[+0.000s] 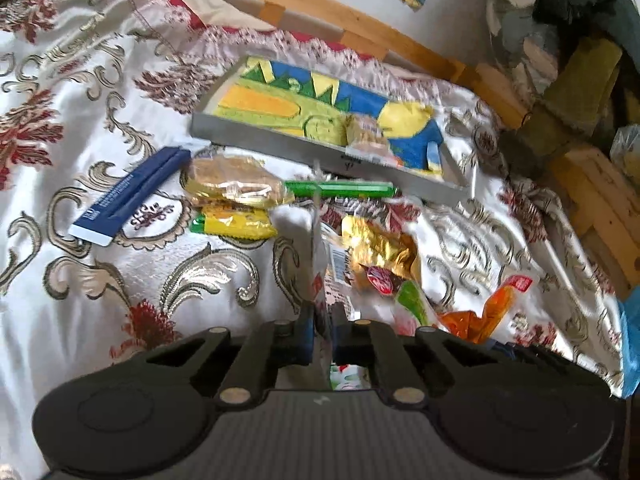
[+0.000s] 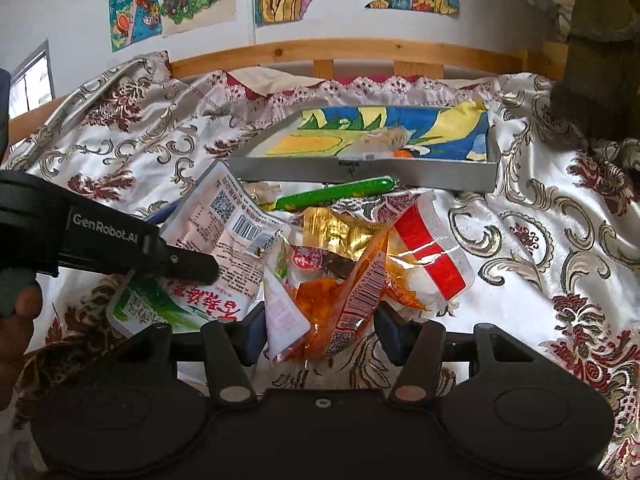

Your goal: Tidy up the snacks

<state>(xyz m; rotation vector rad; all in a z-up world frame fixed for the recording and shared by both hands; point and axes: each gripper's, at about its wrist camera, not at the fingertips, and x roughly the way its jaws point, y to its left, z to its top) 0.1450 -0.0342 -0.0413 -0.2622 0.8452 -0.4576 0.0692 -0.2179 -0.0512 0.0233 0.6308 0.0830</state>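
Snack packets lie in a heap on a patterned bedspread before a grey tray (image 1: 256,136) with a colourful liner; the tray (image 2: 400,170) holds a small cake packet (image 1: 366,134). My left gripper (image 1: 322,332) is shut on the edge of a white snack pouch (image 1: 320,264), seen edge-on; the right wrist view shows that pouch (image 2: 224,232) lifted flat in the left gripper's finger (image 2: 188,266). My right gripper (image 2: 320,330) is open, its pads either side of an orange packet (image 2: 344,304). A green sausage stick (image 2: 336,194), a gold packet (image 2: 332,224) and a red-banded clear packet (image 2: 428,252) lie around it.
A blue box (image 1: 128,196), a biscuit packet (image 1: 236,184) and a yellow packet (image 1: 236,222) lie left of the heap. A wooden bed rail (image 2: 340,50) runs behind the tray, with drawings on the wall above. Dark clothes hang at the right (image 1: 576,40).
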